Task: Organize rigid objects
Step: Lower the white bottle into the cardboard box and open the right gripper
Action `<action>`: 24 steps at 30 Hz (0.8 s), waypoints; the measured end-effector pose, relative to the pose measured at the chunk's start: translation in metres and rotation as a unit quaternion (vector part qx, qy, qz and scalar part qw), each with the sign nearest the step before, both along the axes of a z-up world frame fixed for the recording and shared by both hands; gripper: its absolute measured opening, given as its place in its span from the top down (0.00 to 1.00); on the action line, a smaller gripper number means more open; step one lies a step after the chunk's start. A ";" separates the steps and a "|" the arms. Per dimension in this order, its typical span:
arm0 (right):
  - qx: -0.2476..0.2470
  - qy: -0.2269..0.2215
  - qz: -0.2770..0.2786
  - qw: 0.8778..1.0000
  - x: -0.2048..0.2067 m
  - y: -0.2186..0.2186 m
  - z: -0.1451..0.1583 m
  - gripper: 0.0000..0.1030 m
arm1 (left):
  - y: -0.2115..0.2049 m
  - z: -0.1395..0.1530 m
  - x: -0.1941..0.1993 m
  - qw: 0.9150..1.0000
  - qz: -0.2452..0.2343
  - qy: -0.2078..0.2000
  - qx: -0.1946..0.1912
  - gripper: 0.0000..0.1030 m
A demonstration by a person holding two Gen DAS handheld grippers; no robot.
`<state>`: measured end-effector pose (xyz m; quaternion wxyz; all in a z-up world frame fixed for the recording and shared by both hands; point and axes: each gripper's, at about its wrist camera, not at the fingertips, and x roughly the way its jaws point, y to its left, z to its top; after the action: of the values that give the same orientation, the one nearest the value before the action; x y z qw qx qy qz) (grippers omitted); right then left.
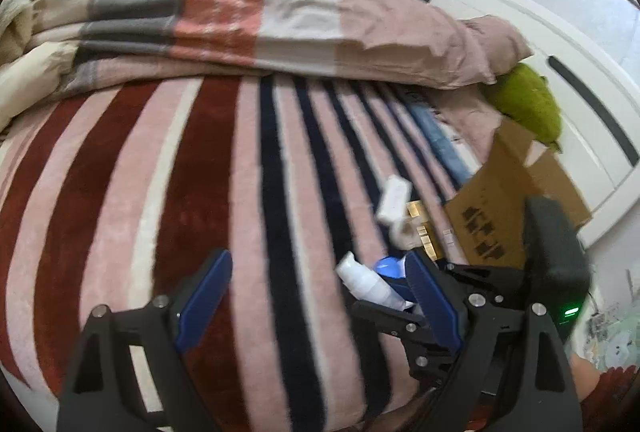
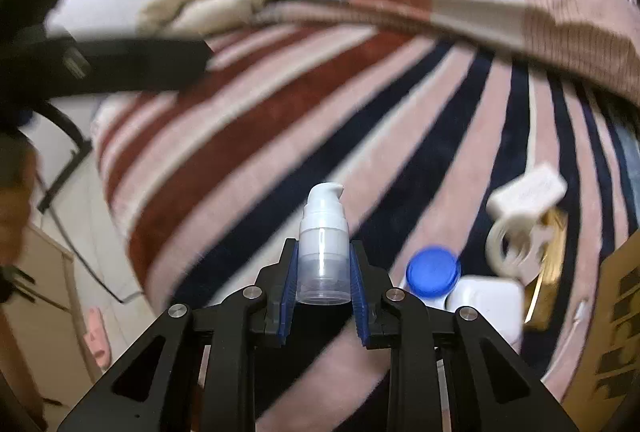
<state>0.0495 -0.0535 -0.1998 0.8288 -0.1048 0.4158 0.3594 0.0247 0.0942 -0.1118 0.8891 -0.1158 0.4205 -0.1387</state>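
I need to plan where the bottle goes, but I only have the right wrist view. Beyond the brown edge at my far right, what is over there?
Observer: That edge belongs to a cardboard box lying on the striped blanket; its flaps stand open.
Operator: Anything beside it?
Observer: A green plush object rests against the box's far side, next to a white headboard.
Operator: And my other gripper?
Observer: The left gripper is open and empty, just left of the pump bottle held in the right gripper.
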 end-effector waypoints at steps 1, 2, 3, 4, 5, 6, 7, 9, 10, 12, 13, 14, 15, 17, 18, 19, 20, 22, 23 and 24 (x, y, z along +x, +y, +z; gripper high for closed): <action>0.012 -0.009 0.002 1.000 -0.002 -0.002 0.011 0.81 | -0.005 0.005 0.000 1.000 -0.011 -0.007 -0.007 0.16; 0.026 -0.023 0.005 0.999 -0.007 -0.004 0.027 0.81 | -0.011 0.011 0.001 1.000 -0.022 -0.013 -0.014 0.16; 0.037 -0.035 0.007 0.999 -0.010 -0.006 0.039 0.81 | -0.018 0.019 0.001 0.999 -0.036 -0.023 -0.021 0.16; 0.047 -0.050 0.010 0.998 -0.014 -0.008 0.053 0.81 | -0.023 0.025 0.002 0.998 -0.044 -0.031 -0.026 0.17; 0.057 -0.065 0.012 0.996 -0.018 -0.011 0.067 0.81 | -0.031 0.035 0.003 0.997 -0.055 -0.041 -0.035 0.19; 0.064 -0.080 0.013 0.995 -0.022 -0.014 0.080 0.81 | -0.037 0.042 0.004 0.996 -0.064 -0.049 -0.045 0.28; 0.071 -0.095 0.013 0.993 -0.025 -0.020 0.094 0.81 | -0.044 0.049 0.006 0.994 -0.075 -0.054 -0.055 0.40; 0.079 -0.111 0.008 0.991 -0.028 -0.027 0.110 0.81 | -0.058 0.061 0.012 0.991 -0.097 -0.059 -0.075 0.55; 0.086 -0.117 0.002 0.989 -0.028 -0.035 0.118 0.81 | -0.068 0.068 0.016 0.989 -0.110 -0.063 -0.080 0.62; 0.097 -0.121 -0.009 0.988 -0.020 -0.048 0.127 0.81 | -0.086 0.077 0.022 0.987 -0.123 -0.070 -0.074 0.67; 0.103 -0.125 -0.019 0.987 -0.019 -0.060 0.132 0.81 | -0.097 0.081 0.026 0.986 -0.130 -0.073 -0.070 0.67; 0.105 -0.129 -0.027 0.986 -0.018 -0.069 0.134 0.81 | -0.110 0.085 0.030 0.985 -0.140 -0.075 -0.067 0.67; 0.105 -0.132 -0.034 0.985 -0.020 -0.078 0.138 0.81 | -0.122 0.087 0.034 0.984 -0.148 -0.075 -0.065 0.67; 0.106 -0.137 -0.055 0.983 -0.017 -0.101 0.144 0.81 | -0.147 0.092 0.042 0.982 -0.166 -0.074 -0.059 0.67; 0.105 -0.139 -0.064 0.983 -0.016 -0.111 0.145 0.81 | -0.161 0.093 0.046 0.980 -0.176 -0.073 -0.056 0.67; 0.103 -0.142 -0.077 0.981 -0.014 -0.124 0.146 0.81 | -0.174 0.093 0.051 0.979 -0.185 -0.071 -0.054 0.67; 0.102 -0.142 -0.087 0.981 -0.015 -0.135 0.148 0.81 | -0.190 0.094 0.056 0.977 -0.195 -0.067 -0.051 0.67; 0.102 -0.140 -0.107 0.979 -0.009 -0.157 0.148 0.81 | -0.215 0.092 0.066 0.974 -0.214 -0.059 -0.049 0.67; 0.101 -0.136 -0.120 0.978 -0.006 -0.170 0.147 0.81 | -0.227 0.090 0.069 0.972 -0.223 -0.053 -0.049 0.67; 0.100 -0.132 -0.129 0.978 -0.004 -0.179 0.147 0.81 | -0.238 0.089 0.073 0.971 -0.230 -0.047 -0.049 0.67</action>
<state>0.0453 -0.2330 -0.0529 0.9220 -0.0133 0.2745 0.2726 0.0972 -0.1433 -0.0232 0.8454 -0.0524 0.3862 -0.3651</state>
